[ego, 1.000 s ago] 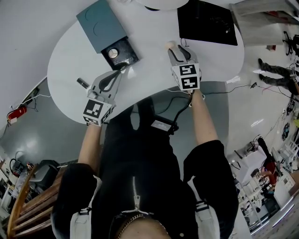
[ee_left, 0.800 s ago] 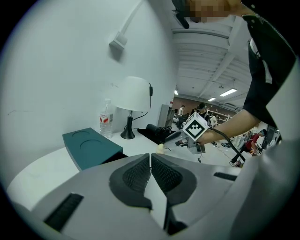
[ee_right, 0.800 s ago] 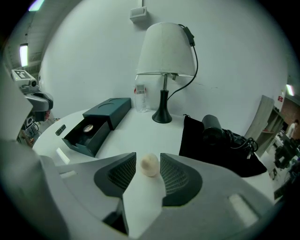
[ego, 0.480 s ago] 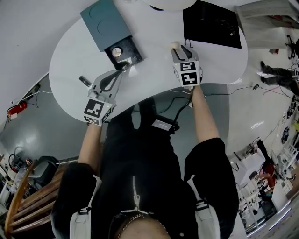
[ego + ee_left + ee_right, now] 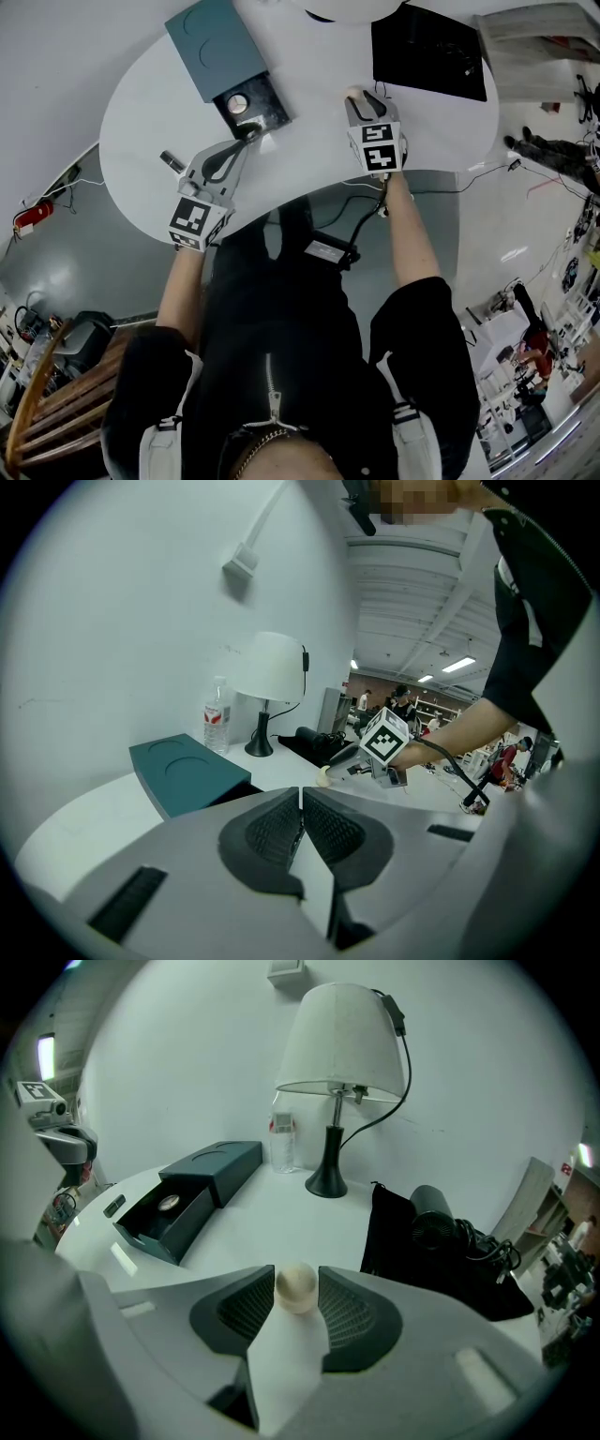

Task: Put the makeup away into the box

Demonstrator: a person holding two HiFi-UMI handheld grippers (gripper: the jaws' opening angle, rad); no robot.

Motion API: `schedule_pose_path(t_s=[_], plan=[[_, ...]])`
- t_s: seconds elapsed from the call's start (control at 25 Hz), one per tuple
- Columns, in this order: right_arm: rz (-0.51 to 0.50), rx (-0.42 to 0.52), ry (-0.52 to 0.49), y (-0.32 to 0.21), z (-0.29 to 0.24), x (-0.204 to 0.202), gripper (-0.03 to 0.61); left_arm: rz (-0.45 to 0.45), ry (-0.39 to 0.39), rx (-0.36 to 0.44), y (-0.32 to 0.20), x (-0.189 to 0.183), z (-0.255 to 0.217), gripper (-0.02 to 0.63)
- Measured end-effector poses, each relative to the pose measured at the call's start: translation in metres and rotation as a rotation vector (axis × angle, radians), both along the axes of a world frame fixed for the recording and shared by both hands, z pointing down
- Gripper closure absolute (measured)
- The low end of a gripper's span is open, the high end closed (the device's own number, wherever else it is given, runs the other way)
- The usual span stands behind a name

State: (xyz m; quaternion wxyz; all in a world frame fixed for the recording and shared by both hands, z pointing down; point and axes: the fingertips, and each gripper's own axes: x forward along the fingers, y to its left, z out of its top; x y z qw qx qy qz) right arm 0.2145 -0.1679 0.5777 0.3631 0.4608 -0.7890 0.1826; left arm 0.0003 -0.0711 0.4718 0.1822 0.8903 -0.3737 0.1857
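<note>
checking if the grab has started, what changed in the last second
The right gripper has just been closing its jaws on the cream sponge between them; the gripper itself barely shifted. The left gripper stayed shut at the open drawer of the teal box, compact still inside.

Round white table in a white-walled corner
A round white table (image 5: 141, 117) is standing against a plain white wall (image 5: 187, 1044), with a white-shaded table lamp (image 5: 342, 1040) sitting at its far edge. Grey floor (image 5: 89, 258) is gleaming below, a wooden chair (image 5: 52, 403) is standing near left, and ceiling strip lights (image 5: 459, 666) are glowing far right.
</note>
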Motion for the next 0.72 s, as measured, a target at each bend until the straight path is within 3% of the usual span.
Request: schedule_pose_path(t_s=[0.28,0.72], plan=[[-0.024,-0.024,0.037,0.0,-0.002,-0.005,0.479,-0.018,0.004,0.002,0.0,-0.007,0.0,0.6],[-0.042,0.029,0.005,-0.005,-0.024,-0.016,0.486,-0.051,0.01,0.01,0.005,-0.017,-0.004,0.6]])
